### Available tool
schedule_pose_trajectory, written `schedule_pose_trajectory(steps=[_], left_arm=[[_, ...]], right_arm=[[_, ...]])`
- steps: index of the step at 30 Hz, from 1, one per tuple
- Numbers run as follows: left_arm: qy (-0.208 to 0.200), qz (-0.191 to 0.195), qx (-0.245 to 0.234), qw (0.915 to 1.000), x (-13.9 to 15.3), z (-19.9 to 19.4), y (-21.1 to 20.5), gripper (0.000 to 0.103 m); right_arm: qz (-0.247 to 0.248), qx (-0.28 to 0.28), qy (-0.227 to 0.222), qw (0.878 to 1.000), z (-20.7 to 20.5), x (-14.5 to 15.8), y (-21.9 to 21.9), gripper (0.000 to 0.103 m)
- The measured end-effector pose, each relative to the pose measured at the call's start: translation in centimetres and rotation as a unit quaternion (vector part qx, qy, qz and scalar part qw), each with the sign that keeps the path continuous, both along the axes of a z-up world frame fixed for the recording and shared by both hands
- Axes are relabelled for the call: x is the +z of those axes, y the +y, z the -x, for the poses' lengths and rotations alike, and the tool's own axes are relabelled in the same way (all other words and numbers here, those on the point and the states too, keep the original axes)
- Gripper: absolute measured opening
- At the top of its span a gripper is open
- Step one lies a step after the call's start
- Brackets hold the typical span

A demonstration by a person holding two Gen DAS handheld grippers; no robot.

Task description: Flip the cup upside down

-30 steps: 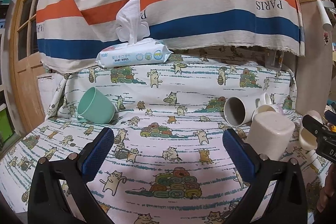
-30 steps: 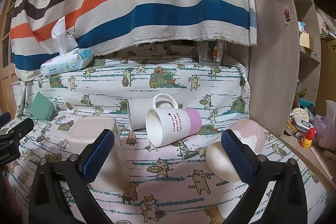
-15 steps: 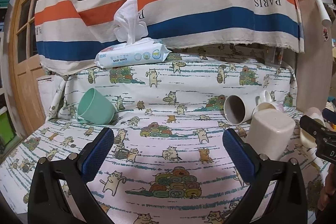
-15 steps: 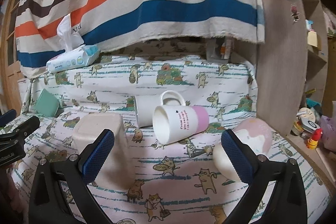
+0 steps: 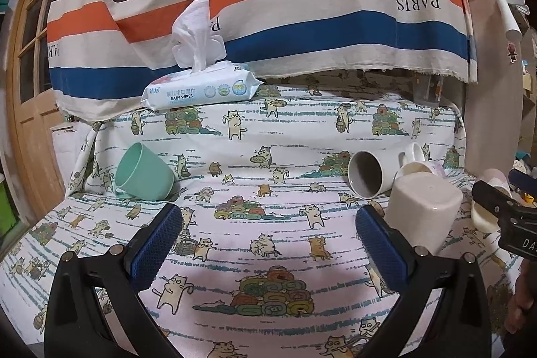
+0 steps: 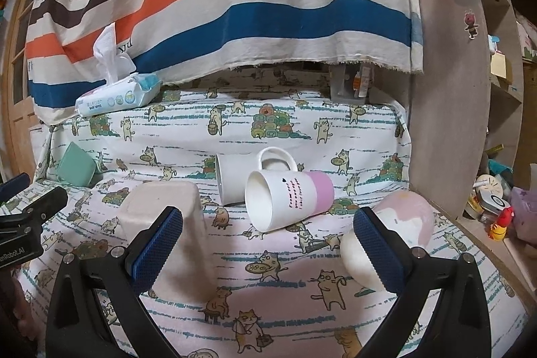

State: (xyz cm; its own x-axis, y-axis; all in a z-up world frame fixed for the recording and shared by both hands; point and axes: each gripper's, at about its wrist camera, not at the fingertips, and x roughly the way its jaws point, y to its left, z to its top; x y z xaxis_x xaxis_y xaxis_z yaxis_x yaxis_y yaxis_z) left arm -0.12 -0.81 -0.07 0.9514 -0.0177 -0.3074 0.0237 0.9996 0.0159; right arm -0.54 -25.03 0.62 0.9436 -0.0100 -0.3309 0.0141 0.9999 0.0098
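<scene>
Several cups sit on a cat-print cloth. A mint green cup [image 5: 144, 174] lies on its side at the far left. A beige cup [image 6: 164, 207] stands upside down; it also shows in the left wrist view [image 5: 421, 210]. A plain white mug [image 6: 235, 178] and a white mug with a pink base [image 6: 288, 197] lie on their sides. A pink-and-cream cup [image 6: 386, 237] lies tilted behind my right gripper's right finger. My left gripper [image 5: 268, 245] is open and empty above the cloth. My right gripper [image 6: 266, 247] is open and empty, in front of the pink-base mug.
A pack of baby wipes [image 5: 201, 88] sits on the raised back ledge under a striped hanging cloth [image 5: 268, 5]. A wooden panel [image 6: 453, 106] and cluttered shelves [image 6: 496, 200] stand to the right. A wooden door [image 5: 30, 89] is at the left.
Both views have shifted slightly; the right gripper has edged a little closer to the mugs. Both grippers stay open and no cup has moved.
</scene>
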Motion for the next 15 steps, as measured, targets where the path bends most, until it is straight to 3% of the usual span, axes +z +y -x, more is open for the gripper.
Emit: schedule_pose_trajectory(steps=[15], left_arm=[[-0.001, 0.002, -0.004, 1.0000, 0.01, 0.18, 0.00, 0.103]], right_arm=[[0.001, -0.004, -0.002, 1.000, -0.01, -0.09, -0.03, 0.103]])
